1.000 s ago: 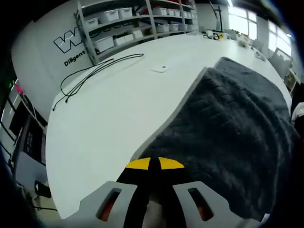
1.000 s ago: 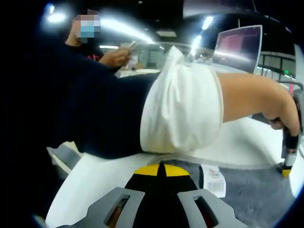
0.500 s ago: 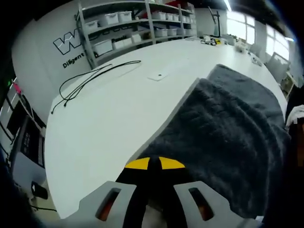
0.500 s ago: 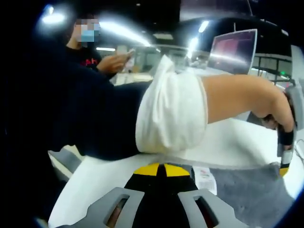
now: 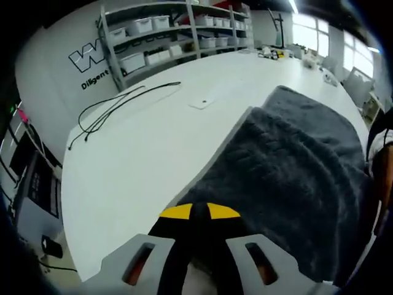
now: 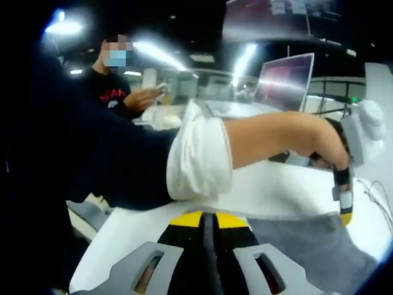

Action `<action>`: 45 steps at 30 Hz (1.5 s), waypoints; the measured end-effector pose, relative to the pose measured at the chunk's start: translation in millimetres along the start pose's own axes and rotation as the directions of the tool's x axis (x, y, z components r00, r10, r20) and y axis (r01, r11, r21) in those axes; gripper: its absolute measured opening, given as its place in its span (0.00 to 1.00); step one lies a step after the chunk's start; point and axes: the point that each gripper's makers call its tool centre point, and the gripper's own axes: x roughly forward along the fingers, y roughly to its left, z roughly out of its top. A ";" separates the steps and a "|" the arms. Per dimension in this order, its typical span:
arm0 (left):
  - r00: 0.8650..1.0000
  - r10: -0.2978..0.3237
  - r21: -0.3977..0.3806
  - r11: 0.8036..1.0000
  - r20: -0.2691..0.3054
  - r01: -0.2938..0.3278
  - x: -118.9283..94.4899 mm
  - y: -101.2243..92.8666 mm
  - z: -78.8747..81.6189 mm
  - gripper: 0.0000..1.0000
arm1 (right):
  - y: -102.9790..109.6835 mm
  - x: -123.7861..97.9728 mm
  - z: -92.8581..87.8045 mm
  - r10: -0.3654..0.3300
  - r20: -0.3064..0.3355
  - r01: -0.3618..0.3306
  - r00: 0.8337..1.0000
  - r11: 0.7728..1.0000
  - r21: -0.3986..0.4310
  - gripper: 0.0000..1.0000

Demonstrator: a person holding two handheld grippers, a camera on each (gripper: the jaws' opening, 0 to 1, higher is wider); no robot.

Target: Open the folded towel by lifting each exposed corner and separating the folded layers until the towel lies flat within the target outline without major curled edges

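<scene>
Towel [image 5: 295, 166]: dark grey, I see its long axis running away from my left hand-held gripper [image 5: 191, 216] across the white surface [image 5: 141, 153].
Left hand-held gripper: jaws closed at the towel's near edge.
Right hand-held gripper [image 6: 207, 222]: jaws closed; whether towel is pinched, I cannot tell.

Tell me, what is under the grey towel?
The towel lies on the white table. The table surface beneath it, and any target outline, is covered, so it cannot be seen.
</scene>
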 end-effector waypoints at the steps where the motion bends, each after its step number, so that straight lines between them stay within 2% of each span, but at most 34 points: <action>1: 1.000 -0.001 -0.008 1.000 0.008 0.001 -1.5 0.3 1.8 0.07 | -1.7 -2.4 1.1 -0.006 0.004 0.006 1.000 1.000 -0.003 0.03; 8: 0.999 0.034 -0.002 0.999 0.037 -0.034 -14.5 3.9 8.7 0.12 | -10.4 -18.6 9.0 -0.029 0.047 0.029 0.998 1.000 0.005 0.05; 11: 0.991 0.114 -0.053 0.993 0.075 -0.110 -23.5 15.4 8.1 0.18 | -14.1 -25.6 11.1 -0.041 0.057 0.041 0.998 0.999 0.001 0.06; 12: 0.988 0.122 -0.064 0.991 0.090 -0.116 -25.2 15.5 7.3 0.18 | -17.8 -28.3 11.3 -0.055 0.056 0.056 0.997 0.998 -0.008 0.08; 14: 0.985 0.123 -0.095 0.989 0.121 -0.112 -28.0 12.2 6.0 0.18 | -26.0 -34.4 10.7 -0.088 0.058 0.090 0.994 0.996 -0.024 0.12; 16: 0.986 0.116 -0.108 0.989 0.123 -0.103 -30.2 9.8 4.4 0.18 | -31.8 -42.5 9.0 -0.107 0.049 0.109 0.993 0.994 -0.028 0.13; 19: 0.985 0.102 -0.135 0.987 0.139 -0.083 -36.6 3.7 4.7 0.19 | -41.3 -59.2 10.4 -0.140 0.079 0.142 0.987 0.990 -0.023 0.15; 23: 0.982 0.099 -0.146 0.986 0.160 -0.075 -45.5 0.4 3.6 0.23 | -52.8 -79.0 -1.1 -0.169 0.075 0.171 0.983 0.985 -0.019 0.16; 29: 0.977 0.130 -0.142 0.984 0.169 -0.106 -60.3 3.3 -2.9 0.23 | -69.7 -110.4 -15.0 -0.192 0.074 0.193 0.979 0.981 -0.009 0.19; 36: 0.956 0.165 -0.148 0.980 0.241 -0.132 -74.8 -1.1 1.2 0.23 | -80.5 -142.7 -33.8 -0.208 0.068 0.206 0.976 0.978 0.031 0.25; 37: 0.954 0.169 -0.153 0.979 0.246 -0.134 -75.8 -1.4 0.6 0.23 | -88.0 -149.0 -38.0 -0.219 0.067 0.216 0.973 0.975 0.041 0.26; 42: 0.958 0.149 -0.150 0.982 0.247 -0.114 -72.7 -11.0 -6.6 0.25 | -96.3 -172.7 -54.3 -0.246 0.064 0.240 0.967 0.967 0.088 0.27; 45: 0.952 0.177 -0.132 0.980 0.249 -0.147 -69.5 -6.5 -13.8 0.26 | -101.7 -186.5 -67.1 -0.255 0.061 0.246 0.965 0.961 0.126 0.30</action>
